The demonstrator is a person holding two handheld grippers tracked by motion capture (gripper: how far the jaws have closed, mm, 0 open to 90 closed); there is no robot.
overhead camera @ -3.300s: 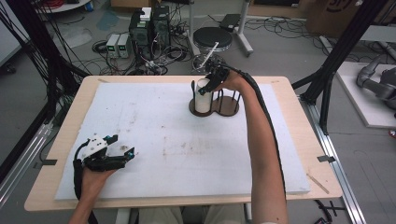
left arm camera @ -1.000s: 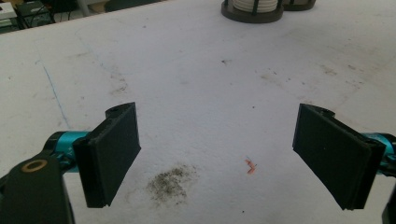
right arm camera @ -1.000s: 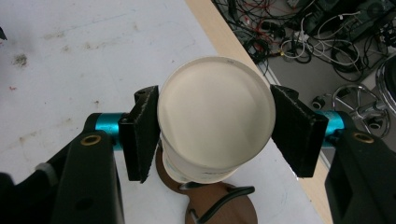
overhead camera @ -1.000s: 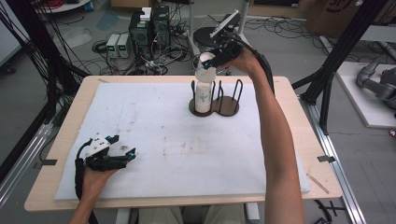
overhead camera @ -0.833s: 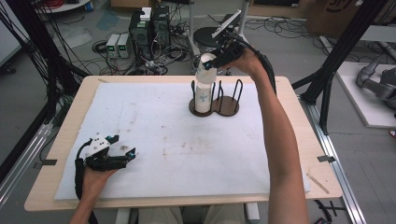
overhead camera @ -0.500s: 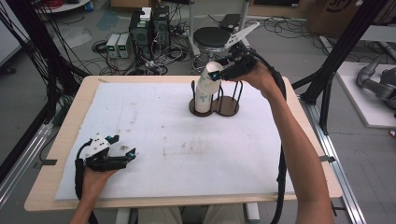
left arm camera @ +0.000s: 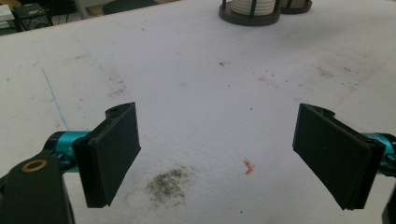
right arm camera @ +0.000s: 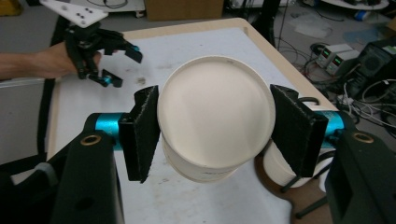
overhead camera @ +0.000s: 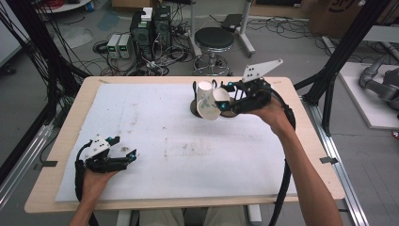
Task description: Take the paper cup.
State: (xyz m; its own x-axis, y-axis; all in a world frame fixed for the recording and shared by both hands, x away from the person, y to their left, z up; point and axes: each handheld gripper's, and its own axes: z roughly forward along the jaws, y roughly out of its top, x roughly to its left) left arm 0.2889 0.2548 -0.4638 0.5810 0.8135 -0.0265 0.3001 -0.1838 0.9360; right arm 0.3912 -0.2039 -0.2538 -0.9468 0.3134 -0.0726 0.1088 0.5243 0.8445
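The right gripper (overhead camera: 225, 104) is clamped on a white paper cup (overhead camera: 210, 107), held tipped on its side in the air over the far middle of the worktop (overhead camera: 301, 155), just beside the cup rack (overhead camera: 196, 109). In the right gripper view the cup (right arm camera: 215, 122) sits squarely between the two black jaws, one pad pressed to each side of its wall near the closed base, and that round base faces the camera; the open mouth points away and down. A second cup (overhead camera: 203, 89) stands up out of the rack just to the left of the held one in the high view, and the two look very close or touching, though I cannot tell which. The rack is a dark round base with thin upright wires, near the far edge of the worktop, a little right of its middle; in the left gripper view the rack (left arm camera: 250, 13) shows at the far end with white cups stacked inside its wires. The left gripper (overhead camera: 123, 158) rests low near the front left corner of the worktop, on the white mat (overhead camera: 155, 122) that covers most of the top. Its jaws stand wide apart with nothing between them, and the left gripper view looks between them onto bare mat with a dark smudge (left arm camera: 169, 184) and a small orange scrap (left arm camera: 248, 167). The two grippers are well apart.
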